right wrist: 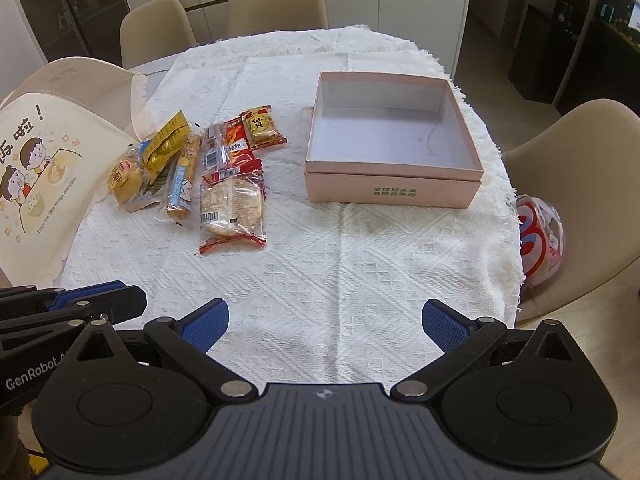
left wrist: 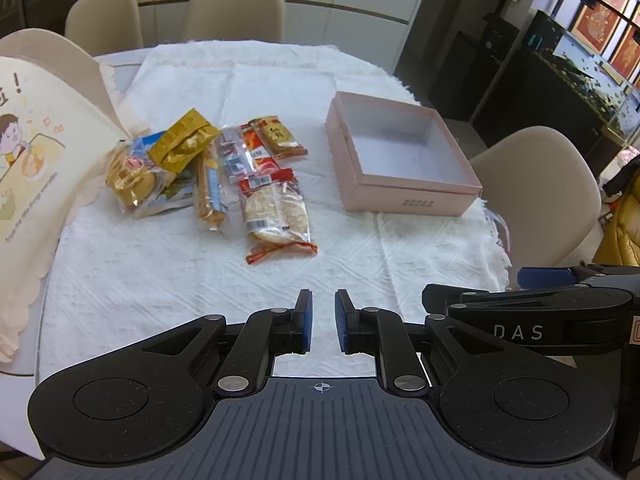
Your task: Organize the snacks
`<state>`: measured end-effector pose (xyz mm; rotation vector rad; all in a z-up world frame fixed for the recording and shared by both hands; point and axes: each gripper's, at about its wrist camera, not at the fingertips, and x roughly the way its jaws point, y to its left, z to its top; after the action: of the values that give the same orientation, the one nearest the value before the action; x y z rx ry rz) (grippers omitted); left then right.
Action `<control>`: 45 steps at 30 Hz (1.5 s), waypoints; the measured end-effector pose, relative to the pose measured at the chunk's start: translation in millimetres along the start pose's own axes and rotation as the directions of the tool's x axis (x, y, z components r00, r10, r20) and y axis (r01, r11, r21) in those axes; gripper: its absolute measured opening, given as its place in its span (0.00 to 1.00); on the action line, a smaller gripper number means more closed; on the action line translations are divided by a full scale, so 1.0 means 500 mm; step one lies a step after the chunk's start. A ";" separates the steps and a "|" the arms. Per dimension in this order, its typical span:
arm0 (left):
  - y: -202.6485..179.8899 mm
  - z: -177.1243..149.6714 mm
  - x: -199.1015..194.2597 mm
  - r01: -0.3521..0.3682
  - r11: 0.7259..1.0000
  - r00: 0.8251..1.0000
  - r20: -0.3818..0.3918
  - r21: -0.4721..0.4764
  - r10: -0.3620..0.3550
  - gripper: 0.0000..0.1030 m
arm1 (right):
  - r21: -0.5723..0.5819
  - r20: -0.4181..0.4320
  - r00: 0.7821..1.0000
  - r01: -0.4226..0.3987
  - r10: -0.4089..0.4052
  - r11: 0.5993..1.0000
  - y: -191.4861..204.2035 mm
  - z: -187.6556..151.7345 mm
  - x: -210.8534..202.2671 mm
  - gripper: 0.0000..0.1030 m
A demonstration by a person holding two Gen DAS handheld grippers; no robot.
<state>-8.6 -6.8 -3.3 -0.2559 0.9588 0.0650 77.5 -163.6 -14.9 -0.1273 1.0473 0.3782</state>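
Hovering above the near edge of a round dining table, two hand-held grippers point down toward its white woven tablecloth with nothing yet picked up. The left gripper has its blue pads drawn in to a narrow slit with nothing between them; the right gripper stands spread wide and likewise holds nothing.

Ahead of both, mid-table, lies a loose cluster of wrapped snacks. Nearest the grippers is a clear pack of rice crackers with red sealed ends, its long axis running roughly away from the camera, one red end toward the grippers. Behind it sit a gold foil packet, a long biscuit stick pack and a small red-and-gold pack.

To the right of the pile, well apart from it, stands an open pink box, empty inside, the likely home for the snacks. In the left wrist view the crackers lie almost straight ahead and slightly left; in the right wrist view they sit clearly off to the left, with the box dead ahead. The left hand looks the better placed for the snacks, the right for the box. A printed cream tote bag slumps at the table's left edge, beside beige chairs.
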 end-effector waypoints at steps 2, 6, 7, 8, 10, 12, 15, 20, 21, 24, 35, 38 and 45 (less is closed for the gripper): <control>0.001 0.000 0.000 -0.002 1.000 1.000 -0.002 -0.002 0.002 0.16 | -0.002 -0.003 1.000 -0.002 0.002 1.000 0.002 -0.001 0.003 1.00; 0.003 0.000 -0.001 -0.003 1.000 1.000 -0.004 -0.007 0.003 0.16 | -0.004 -0.005 1.000 -0.004 0.004 1.000 0.007 -0.002 0.005 1.00; 0.003 0.000 -0.001 -0.003 1.000 1.000 -0.004 -0.006 0.003 0.16 | -0.004 -0.005 1.000 -0.003 0.003 1.000 0.008 -0.002 0.006 1.00; 0.004 0.000 -0.001 -0.003 1.000 1.000 -0.004 -0.008 0.003 0.16 | -0.005 -0.005 1.000 -0.003 0.003 1.000 0.009 -0.001 0.006 1.00; 0.005 0.000 0.000 -0.003 1.000 1.000 -0.006 -0.009 0.003 0.16 | -0.005 -0.005 1.000 -0.002 0.002 1.000 0.009 -0.001 0.006 1.00; 0.006 0.001 0.001 -0.002 1.000 1.000 -0.007 -0.010 0.002 0.16 | -0.005 -0.006 1.000 -0.001 0.001 1.000 0.010 -0.001 0.006 1.00; 0.006 0.001 0.002 -0.002 1.000 1.000 -0.008 -0.010 0.002 0.16 | -0.005 -0.006 1.000 -0.002 0.002 1.000 0.009 -0.001 0.006 1.00; 0.006 0.000 0.004 -0.001 1.000 1.000 -0.009 -0.010 0.001 0.16 | -0.001 -0.009 1.000 0.000 0.000 1.000 0.008 0.001 0.008 1.00; 0.007 0.000 0.004 -0.002 1.000 1.000 -0.010 -0.010 0.002 0.16 | 0.001 -0.009 1.000 0.001 -0.001 1.000 0.007 0.001 0.009 1.00; 0.007 0.001 0.007 -0.004 1.000 1.000 -0.013 -0.011 0.003 0.16 | 0.010 -0.011 1.000 0.001 -0.001 1.000 0.005 0.001 0.011 1.00; 0.024 0.010 0.032 -0.014 1.000 0.999 -0.041 -0.024 0.013 0.16 | 0.014 -0.013 1.000 0.008 -0.008 1.000 0.006 0.011 0.037 1.00; 0.032 0.014 0.040 -0.018 0.999 0.999 -0.049 -0.030 0.017 0.16 | -0.008 0.010 1.000 0.012 -0.012 1.000 0.012 0.015 0.049 1.00; 0.070 0.026 0.074 -0.030 0.998 0.998 -0.063 -0.063 0.026 0.16 | -0.066 0.055 0.998 -0.010 0.014 0.998 0.031 0.023 0.090 1.00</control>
<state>17.2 28.3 -32.8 -0.3047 1.0235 0.1135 101.3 -135.1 -46.7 -0.1686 0.9815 0.4255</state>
